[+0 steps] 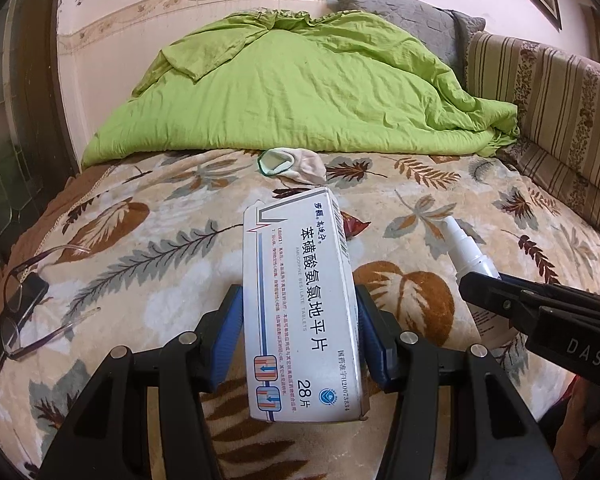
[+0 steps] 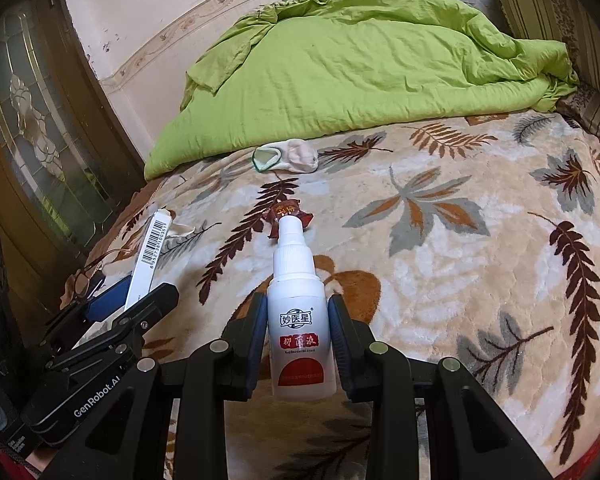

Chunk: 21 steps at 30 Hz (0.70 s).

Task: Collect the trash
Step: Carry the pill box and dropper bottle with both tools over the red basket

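My left gripper [image 1: 300,340] is clamped on a white medicine box [image 1: 300,312], its blue pads pressing both long sides; the box points away from me, held above a bed. My right gripper [image 2: 298,340] is closed around a small white spray bottle [image 2: 300,320] with a red label, nozzle pointing forward. The two grippers sit side by side, close together, over a plush blanket [image 1: 420,208] printed with brown and grey leaves. Ahead on the blanket lies a red crumpled wrapper [image 2: 290,214], and beyond it a pale sock [image 2: 288,158] with a green cuff, just before a heaped green quilt [image 1: 300,88]. Off to my left, a pair of glasses [image 1: 20,304] rests on a dark flat object near the bed's edge.
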Motion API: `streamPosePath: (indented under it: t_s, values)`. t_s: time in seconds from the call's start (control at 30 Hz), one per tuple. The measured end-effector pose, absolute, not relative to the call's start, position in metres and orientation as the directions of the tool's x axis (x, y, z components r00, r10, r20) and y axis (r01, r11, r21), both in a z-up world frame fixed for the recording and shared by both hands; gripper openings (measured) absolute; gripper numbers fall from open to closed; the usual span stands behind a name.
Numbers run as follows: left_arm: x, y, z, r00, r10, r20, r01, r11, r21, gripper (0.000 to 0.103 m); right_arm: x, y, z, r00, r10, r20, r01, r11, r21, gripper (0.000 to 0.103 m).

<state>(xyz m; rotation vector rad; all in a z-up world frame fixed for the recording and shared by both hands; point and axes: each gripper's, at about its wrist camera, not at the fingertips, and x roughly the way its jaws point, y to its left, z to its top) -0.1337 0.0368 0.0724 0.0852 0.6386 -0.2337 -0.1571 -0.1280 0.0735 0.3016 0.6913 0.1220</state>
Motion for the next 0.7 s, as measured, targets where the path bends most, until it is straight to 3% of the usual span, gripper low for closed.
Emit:
streamPosePath:
  t_s: [0.7]
  values:
    - [-0.1367, 0.0347, 0.0735, 0.789, -0.173, -0.59, 0.236, 0.971, 0.031, 0.053, -0.1576, -0.1284, 0.074, 0.765, 0.213, -0.607, -0.015, 0.949, 0.314, 0.034]
